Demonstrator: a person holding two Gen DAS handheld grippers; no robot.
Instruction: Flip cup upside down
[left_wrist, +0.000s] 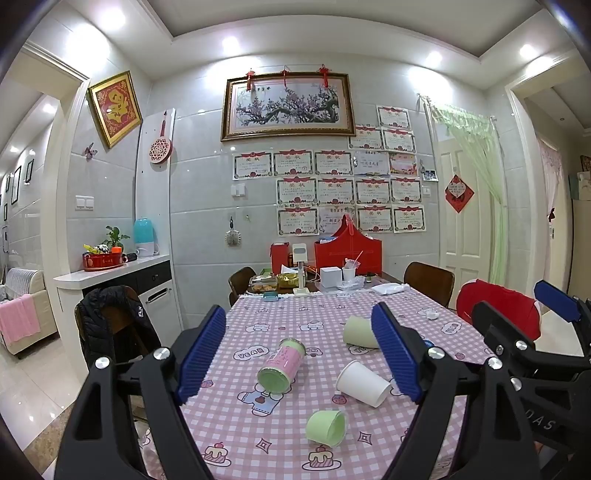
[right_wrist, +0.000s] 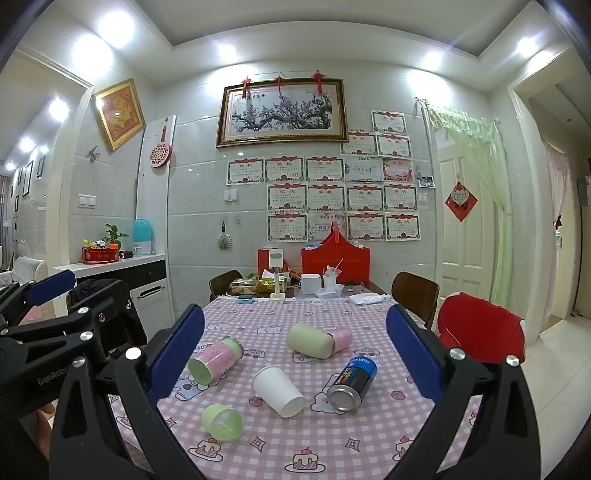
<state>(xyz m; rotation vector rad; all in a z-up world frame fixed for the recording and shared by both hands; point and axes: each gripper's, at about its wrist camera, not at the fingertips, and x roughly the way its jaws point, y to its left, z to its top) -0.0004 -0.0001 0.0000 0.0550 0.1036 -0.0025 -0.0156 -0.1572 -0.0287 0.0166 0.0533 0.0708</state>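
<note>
A white paper cup (left_wrist: 362, 382) (right_wrist: 279, 390) lies on its side on the pink checked tablecloth (left_wrist: 280, 435) (right_wrist: 369, 435). A small green cup (left_wrist: 327, 426) (right_wrist: 222, 422) lies on its side nearer the front. A pink and green cup (left_wrist: 281, 365) (right_wrist: 216, 360) and a pale green cup (left_wrist: 357, 331) (right_wrist: 310, 340) also lie on their sides. My left gripper (left_wrist: 301, 352) is open and empty above the table's near edge. My right gripper (right_wrist: 295, 365) is open and empty, held above the cups.
A blue can (right_wrist: 352, 383) lies to the right of the white cup. Boxes, a red bag (left_wrist: 349, 249) and clutter fill the table's far end. Chairs stand around it, one with a red cover (right_wrist: 480, 332), one with a black jacket (left_wrist: 110, 325).
</note>
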